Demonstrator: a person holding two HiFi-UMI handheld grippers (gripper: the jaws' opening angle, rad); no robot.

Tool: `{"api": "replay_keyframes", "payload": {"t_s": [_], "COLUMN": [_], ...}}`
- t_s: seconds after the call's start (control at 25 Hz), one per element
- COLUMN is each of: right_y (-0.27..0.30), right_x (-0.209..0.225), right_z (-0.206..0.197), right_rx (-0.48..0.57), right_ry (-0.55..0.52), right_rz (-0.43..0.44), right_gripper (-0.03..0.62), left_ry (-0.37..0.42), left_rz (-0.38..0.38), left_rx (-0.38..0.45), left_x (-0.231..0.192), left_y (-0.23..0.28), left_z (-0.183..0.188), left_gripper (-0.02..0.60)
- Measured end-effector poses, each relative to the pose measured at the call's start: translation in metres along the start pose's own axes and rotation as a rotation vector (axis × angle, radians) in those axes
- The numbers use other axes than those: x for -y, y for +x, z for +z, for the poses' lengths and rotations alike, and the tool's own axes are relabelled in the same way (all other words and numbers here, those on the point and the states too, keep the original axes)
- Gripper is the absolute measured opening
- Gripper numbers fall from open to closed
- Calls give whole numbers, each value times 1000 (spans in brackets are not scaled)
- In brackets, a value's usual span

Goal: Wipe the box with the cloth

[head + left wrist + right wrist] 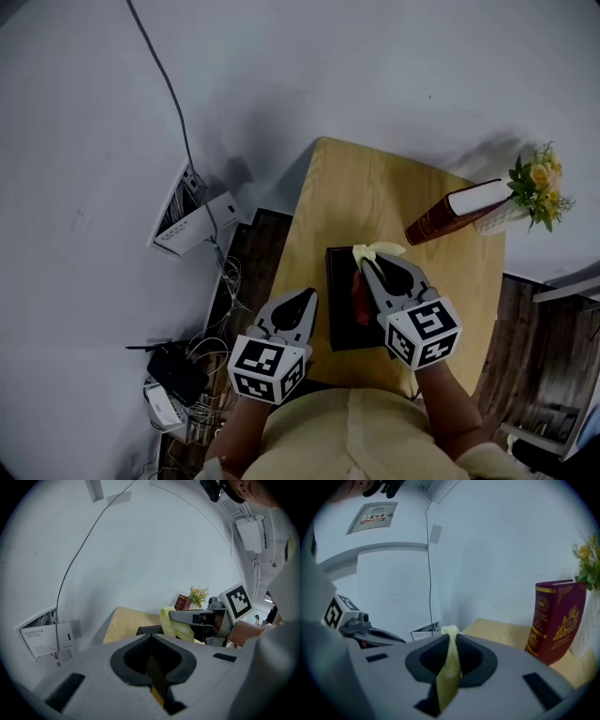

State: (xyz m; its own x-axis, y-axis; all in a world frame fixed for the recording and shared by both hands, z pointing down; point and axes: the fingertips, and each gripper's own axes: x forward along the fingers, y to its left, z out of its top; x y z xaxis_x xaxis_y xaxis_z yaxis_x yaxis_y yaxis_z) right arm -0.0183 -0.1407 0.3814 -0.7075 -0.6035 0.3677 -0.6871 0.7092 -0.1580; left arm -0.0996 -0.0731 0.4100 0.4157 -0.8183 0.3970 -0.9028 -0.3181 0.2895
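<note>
Left gripper point(310, 296): jaws together, nothing btwn them, just left of the dark box point(339, 323) on the wooden table point(375, 178). Right gripper point(367, 262) clamps the yellow cloth point(380, 250), its bunch poking past the tips, over the box's far end. Farther back: red book point(450, 214), then white vase point(502, 218) w/ yellow flowers point(536, 183).

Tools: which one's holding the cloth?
The right tool, over the dark box: its jaws are shut on the yellow cloth. The left tool is shut too, but with nothing between its jaws.
</note>
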Motion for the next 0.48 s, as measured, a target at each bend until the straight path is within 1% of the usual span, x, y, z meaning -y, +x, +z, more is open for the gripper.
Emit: {"api": "replay_keyframes", "payload": {"t_s": [0.28, 0.48], "right_y": [19, 24], "right_x": [-18, -30], "right_z": [-14, -22], "right_rx": [-76, -119], "right_ry": [-19, -33], "right_rz": [93, 145], "right_gripper": [55, 55], "left_ry": [-4, -7], "left_rz": [14, 16], "left_rx": [-11, -13], "left_x": [-11, -13], "left_y": [6, 5], "left_z": [1, 0], "left_gripper": [16, 17]}}
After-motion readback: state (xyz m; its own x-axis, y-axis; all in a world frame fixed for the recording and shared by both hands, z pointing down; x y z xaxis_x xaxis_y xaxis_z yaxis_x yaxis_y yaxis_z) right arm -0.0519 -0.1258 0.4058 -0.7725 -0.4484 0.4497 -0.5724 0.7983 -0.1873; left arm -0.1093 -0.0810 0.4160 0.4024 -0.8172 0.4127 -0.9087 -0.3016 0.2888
